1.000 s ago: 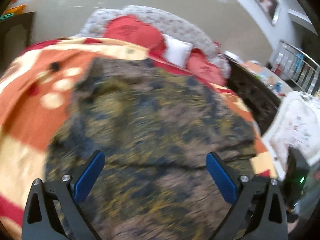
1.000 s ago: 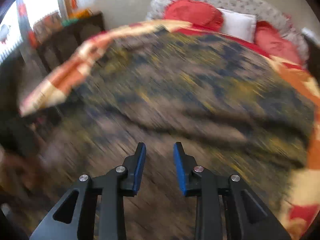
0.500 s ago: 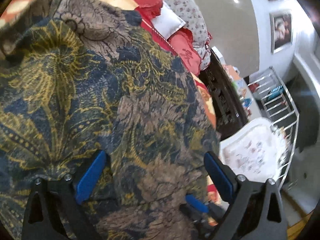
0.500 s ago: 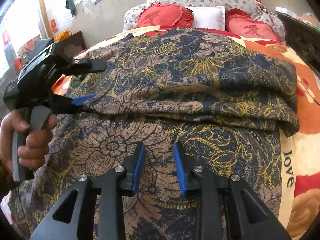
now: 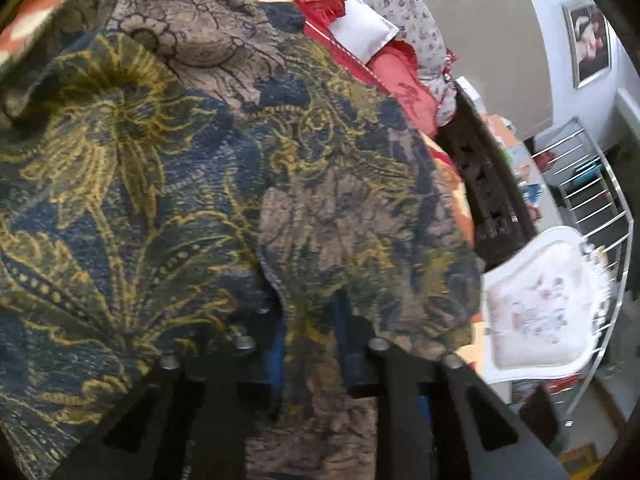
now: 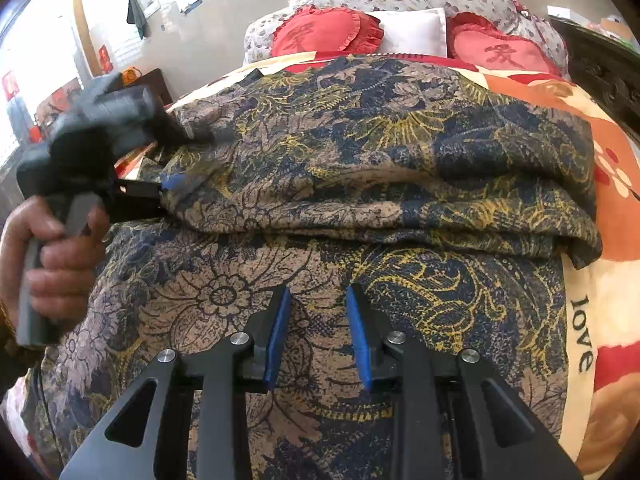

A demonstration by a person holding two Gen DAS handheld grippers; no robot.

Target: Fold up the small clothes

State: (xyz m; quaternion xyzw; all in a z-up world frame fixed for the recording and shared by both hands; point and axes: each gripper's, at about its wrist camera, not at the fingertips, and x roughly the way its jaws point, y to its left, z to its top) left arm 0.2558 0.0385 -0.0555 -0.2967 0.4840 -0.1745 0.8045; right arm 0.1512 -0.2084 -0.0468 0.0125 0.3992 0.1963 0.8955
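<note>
A dark blue, tan and yellow floral garment [image 6: 360, 168] lies spread on the bed with its far part folded over toward me. My left gripper [image 5: 310, 336] is shut on the garment's fabric [image 5: 200, 184] at the left end of the fold; cloth drapes over its fingers. It also shows in the right wrist view [image 6: 172, 184], held by a hand. My right gripper [image 6: 318, 332] hovers just above the garment's near part, its blue pads a small gap apart with nothing between them.
An orange, cream and red blanket [image 6: 600, 248] covers the bed. Red heart cushions [image 6: 324, 32] and a white pillow [image 6: 412, 32] sit at the headboard. A dark carved bed frame [image 5: 492, 196], a white chair [image 5: 540, 312] and a metal rack [image 5: 592, 184] stand to the right.
My left gripper has closed from wide open onto the garment's fabric at the left end of the fold. My right gripper has stayed in place.
</note>
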